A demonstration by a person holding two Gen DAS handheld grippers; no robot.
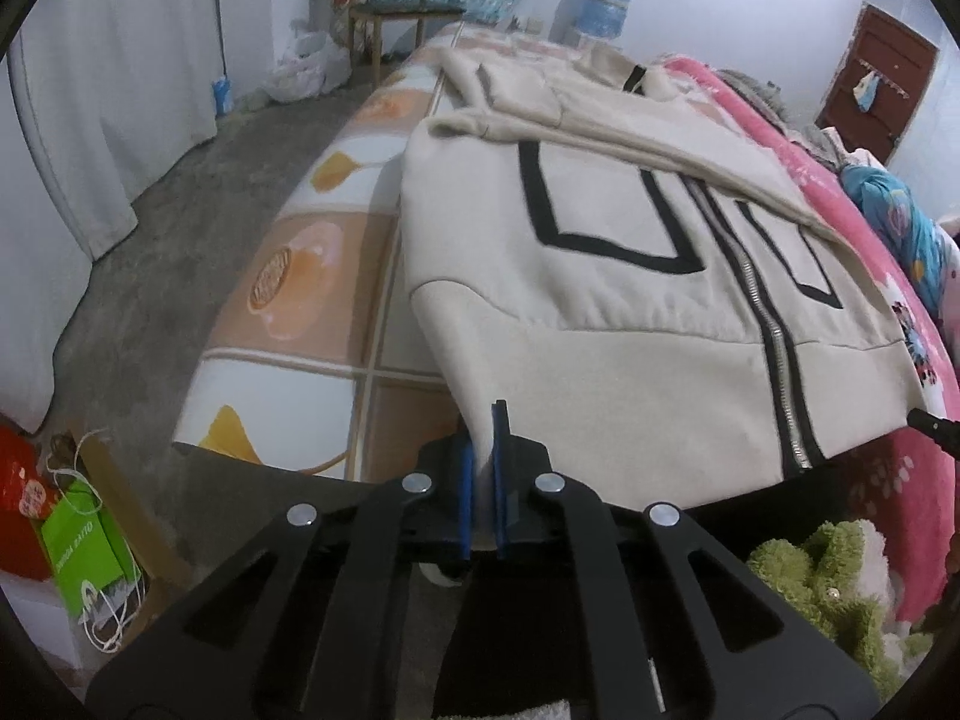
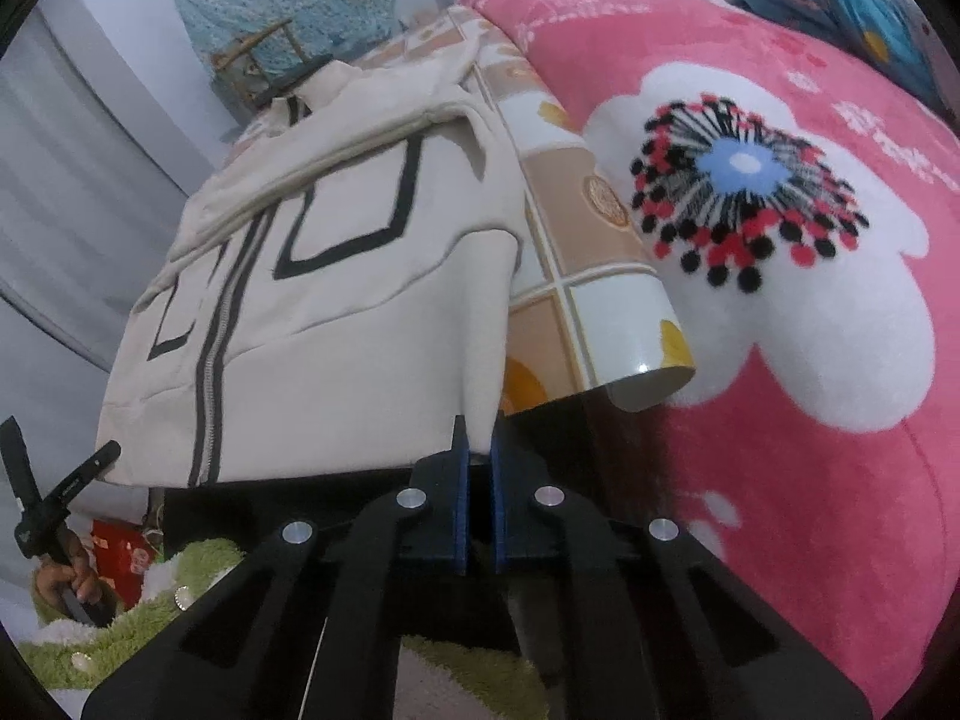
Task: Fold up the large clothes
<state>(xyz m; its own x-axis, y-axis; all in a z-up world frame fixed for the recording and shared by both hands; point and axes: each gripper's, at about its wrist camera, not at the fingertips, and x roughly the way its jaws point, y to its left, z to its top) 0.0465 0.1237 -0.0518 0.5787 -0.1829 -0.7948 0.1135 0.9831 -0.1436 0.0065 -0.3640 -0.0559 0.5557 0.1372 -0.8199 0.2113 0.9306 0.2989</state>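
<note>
Jacket (image 1: 630, 324) lies spread on the bed's tiled mat (image 1: 336, 228), zipper up, its hem lifted off the mat's near edge. My left claw (image 1: 483, 456) pinches one hem corner; my right claw (image 2: 477, 462) pinches the other. Pink blanket (image 2: 780, 300) lies beside the mat's far edge, green plush (image 1: 822, 576) below the hem.

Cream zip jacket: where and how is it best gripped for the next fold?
At the two bottom hem corners, coming from the near edge. The cream zip jacket lies flat, zipper up, sleeves folded across. Left gripper and right gripper each pinch a corner there.
</note>
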